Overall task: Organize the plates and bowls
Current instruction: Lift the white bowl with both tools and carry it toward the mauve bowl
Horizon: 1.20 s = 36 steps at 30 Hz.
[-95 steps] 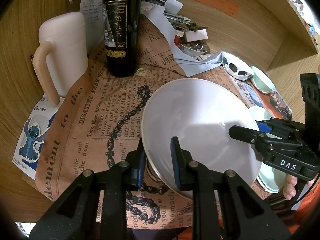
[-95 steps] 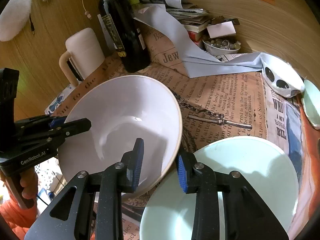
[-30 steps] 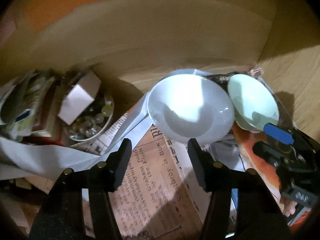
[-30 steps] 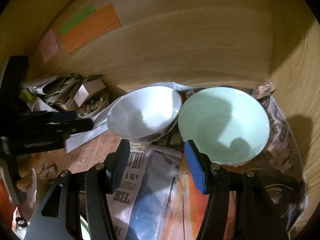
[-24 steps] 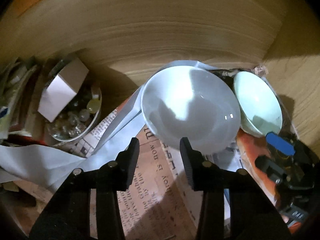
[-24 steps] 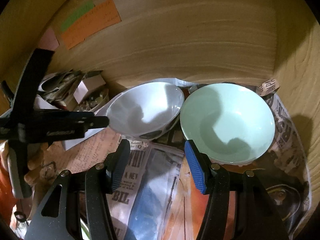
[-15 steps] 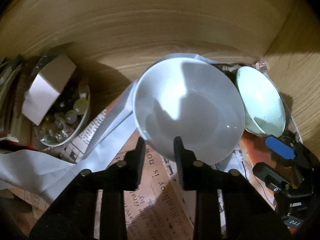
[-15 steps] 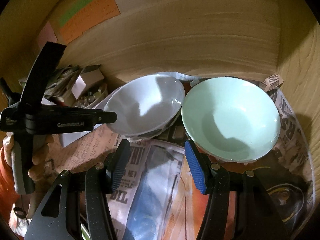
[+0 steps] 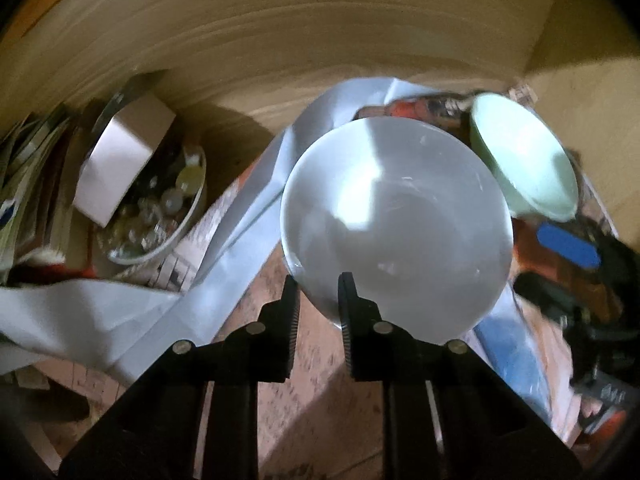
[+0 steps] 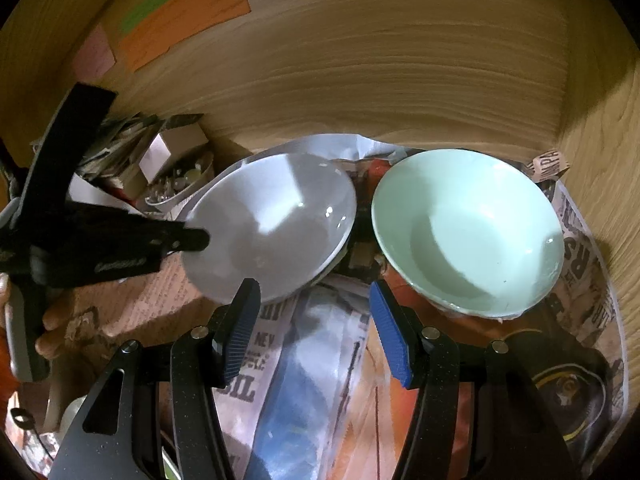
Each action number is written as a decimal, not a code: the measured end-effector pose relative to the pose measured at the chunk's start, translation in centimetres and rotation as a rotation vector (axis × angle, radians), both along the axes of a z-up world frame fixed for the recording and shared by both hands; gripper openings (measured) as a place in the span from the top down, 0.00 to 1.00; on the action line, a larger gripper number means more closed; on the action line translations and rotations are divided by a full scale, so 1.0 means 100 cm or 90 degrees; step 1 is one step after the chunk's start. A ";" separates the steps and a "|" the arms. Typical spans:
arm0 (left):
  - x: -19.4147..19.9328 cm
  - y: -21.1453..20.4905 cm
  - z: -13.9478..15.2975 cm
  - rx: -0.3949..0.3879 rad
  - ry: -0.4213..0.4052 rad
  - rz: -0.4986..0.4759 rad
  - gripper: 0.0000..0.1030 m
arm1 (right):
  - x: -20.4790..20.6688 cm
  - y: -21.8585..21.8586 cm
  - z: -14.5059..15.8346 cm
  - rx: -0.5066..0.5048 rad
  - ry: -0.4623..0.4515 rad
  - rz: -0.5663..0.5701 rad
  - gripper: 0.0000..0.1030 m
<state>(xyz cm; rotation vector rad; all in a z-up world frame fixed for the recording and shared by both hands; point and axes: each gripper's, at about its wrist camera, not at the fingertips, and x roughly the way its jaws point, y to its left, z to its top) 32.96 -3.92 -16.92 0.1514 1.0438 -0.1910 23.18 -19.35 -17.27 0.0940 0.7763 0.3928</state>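
Observation:
A white bowl [image 9: 396,224] and a mint-green bowl [image 9: 524,160] sit side by side on newspaper against the wooden back wall. My left gripper [image 9: 318,284] straddles the white bowl's near rim, one finger outside and one inside. Its jaws are closing, with the pads pressing on that rim. The right wrist view shows the white bowl [image 10: 272,224] left of the green bowl [image 10: 468,232], with the left gripper [image 10: 192,240] at the white bowl's left edge. My right gripper [image 10: 314,320] hovers open over the newspaper in front of both bowls, with nothing between its blue pads.
A small dish of glass beads [image 9: 160,208] with a cardboard box in it stands left of the white bowl, beside stacked papers. A grey paper strip [image 9: 100,320] runs under the bowl. A wooden side wall [image 10: 600,120] closes the right. Sticky notes [image 10: 180,12] hang on the back wall.
My left gripper has sunk toward the white bowl and its jaws have narrowed from wide apart to gripping the near rim. The right gripper has stayed open and almost still.

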 end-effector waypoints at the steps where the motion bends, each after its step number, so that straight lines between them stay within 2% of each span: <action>1: -0.006 0.001 0.000 0.003 0.001 -0.006 0.82 | 0.000 0.000 -0.001 0.001 0.005 0.002 0.48; 5: -0.026 0.002 -0.001 0.000 0.010 -0.029 0.82 | 0.002 0.005 -0.004 -0.004 0.017 0.004 0.49; 7: -0.035 0.004 -0.001 0.003 0.010 -0.047 0.82 | 0.004 0.008 -0.007 -0.008 0.026 0.010 0.58; 11: -0.043 0.005 0.002 0.007 0.006 -0.065 0.82 | 0.012 0.015 -0.015 -0.014 0.052 0.014 0.66; 13: -0.041 0.005 0.001 0.004 0.005 -0.062 0.82 | 0.015 0.018 -0.019 -0.015 0.064 0.018 0.79; 15: -0.039 0.008 0.002 -0.005 0.007 -0.058 0.82 | 0.017 0.020 -0.020 -0.011 0.070 0.020 0.84; 25: -0.038 0.008 0.006 -0.020 0.007 -0.049 0.82 | 0.008 0.019 -0.008 -0.007 0.055 0.004 0.84; 36: -0.075 0.021 0.039 -0.041 -0.064 -0.024 0.82 | -0.020 0.022 0.023 0.006 0.001 0.002 0.84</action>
